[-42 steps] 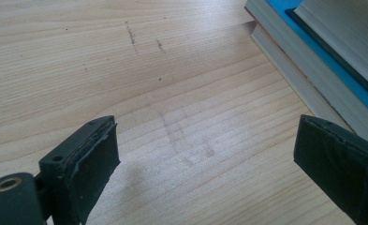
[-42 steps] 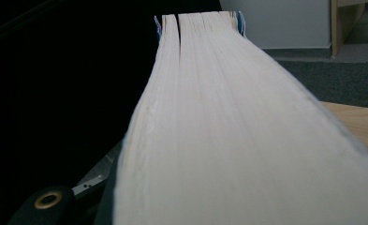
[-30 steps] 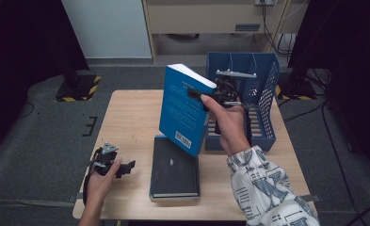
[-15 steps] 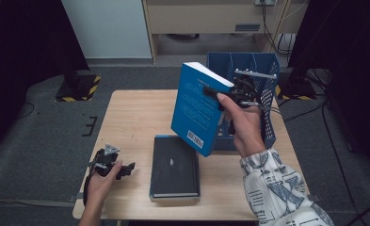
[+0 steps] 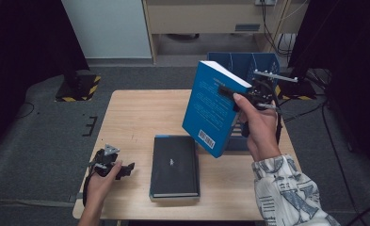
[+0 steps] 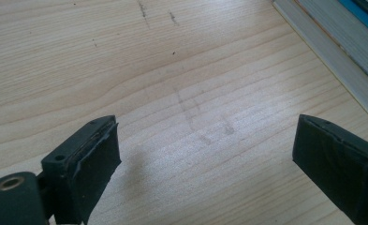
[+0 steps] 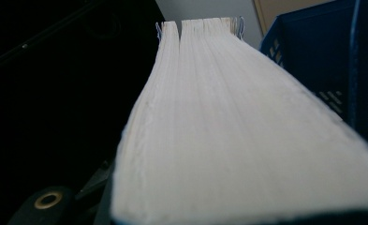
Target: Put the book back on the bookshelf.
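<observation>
A thick blue book (image 5: 213, 107) hangs tilted above the table's right side, and my right gripper (image 5: 239, 96) is shut on its page edge. The white page block (image 7: 228, 126) runs away from that gripper's camera. A black book (image 5: 174, 165) lies flat on the wooden table (image 5: 135, 113) near the front edge. At the front left, my left gripper (image 5: 126, 168) rests low on the table, open, with bare wood between its pads (image 6: 95, 154). The black book's page edge (image 6: 331, 51) lies off to its right.
A blue plastic file rack (image 5: 258, 66) stands at the table's back right, just behind the lifted book; its wall (image 7: 322, 70) rises close beside the pages. Dark floor and cables surround the table. A pale cabinet stands at the back.
My right gripper has carried the blue book to the right and slightly up, toward the blue rack, tilting it more. The left gripper and the black book have stayed put.
</observation>
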Tool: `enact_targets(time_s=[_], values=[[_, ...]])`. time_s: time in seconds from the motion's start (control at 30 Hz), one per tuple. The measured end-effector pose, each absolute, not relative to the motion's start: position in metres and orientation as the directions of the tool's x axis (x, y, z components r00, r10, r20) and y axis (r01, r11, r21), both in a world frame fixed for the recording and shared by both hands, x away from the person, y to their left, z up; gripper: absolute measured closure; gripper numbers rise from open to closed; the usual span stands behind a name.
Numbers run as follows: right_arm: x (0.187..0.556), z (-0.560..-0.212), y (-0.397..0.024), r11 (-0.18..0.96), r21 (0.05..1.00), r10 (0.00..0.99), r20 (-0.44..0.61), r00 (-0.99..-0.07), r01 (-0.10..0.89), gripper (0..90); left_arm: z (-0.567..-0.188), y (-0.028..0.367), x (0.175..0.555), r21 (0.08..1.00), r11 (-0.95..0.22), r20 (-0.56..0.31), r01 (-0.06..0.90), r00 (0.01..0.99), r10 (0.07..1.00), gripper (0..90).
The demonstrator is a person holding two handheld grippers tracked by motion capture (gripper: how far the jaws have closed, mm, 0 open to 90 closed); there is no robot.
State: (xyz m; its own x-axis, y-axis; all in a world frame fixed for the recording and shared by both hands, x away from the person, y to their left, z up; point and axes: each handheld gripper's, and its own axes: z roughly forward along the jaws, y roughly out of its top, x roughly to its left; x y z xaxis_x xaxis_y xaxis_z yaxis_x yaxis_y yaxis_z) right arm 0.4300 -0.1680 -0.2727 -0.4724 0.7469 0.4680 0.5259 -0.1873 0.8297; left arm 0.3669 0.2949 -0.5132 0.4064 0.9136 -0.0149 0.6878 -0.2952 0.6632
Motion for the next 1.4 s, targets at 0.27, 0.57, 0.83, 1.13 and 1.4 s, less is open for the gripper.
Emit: enact_targets(time_s=[0.27,0.57,0.83,1.13,1.4], values=[[0.431,-0.269,-0.184,-0.189,0.839,0.780,0.444,-0.441,0.511,60.6,-0.516,0.294,0.368,0.650,-0.315,0.001,0.691,0.414,0.910,7.1],[0.434,-0.274,-0.204,-0.196,0.831,0.806,0.439,-0.396,0.521,60.6,-0.516,0.294,0.368,0.651,-0.314,0.000,0.691,0.414,0.910,7.1],[0.449,-0.274,-0.211,-0.173,0.845,0.844,0.392,-0.367,0.506,60.5,-0.515,0.294,0.367,0.651,-0.314,0.001,0.691,0.414,0.910,7.2],[0.472,-0.274,-0.209,-0.161,0.849,0.863,0.368,-0.346,0.503,60.6,-0.517,0.297,0.371,0.654,-0.291,-0.015,0.699,0.397,0.918,7.6],[0.492,-0.282,-0.205,-0.164,0.841,0.876,0.365,-0.316,0.516,60.6,-0.516,0.297,0.371,0.657,-0.293,-0.018,0.695,0.402,0.915,7.6]])
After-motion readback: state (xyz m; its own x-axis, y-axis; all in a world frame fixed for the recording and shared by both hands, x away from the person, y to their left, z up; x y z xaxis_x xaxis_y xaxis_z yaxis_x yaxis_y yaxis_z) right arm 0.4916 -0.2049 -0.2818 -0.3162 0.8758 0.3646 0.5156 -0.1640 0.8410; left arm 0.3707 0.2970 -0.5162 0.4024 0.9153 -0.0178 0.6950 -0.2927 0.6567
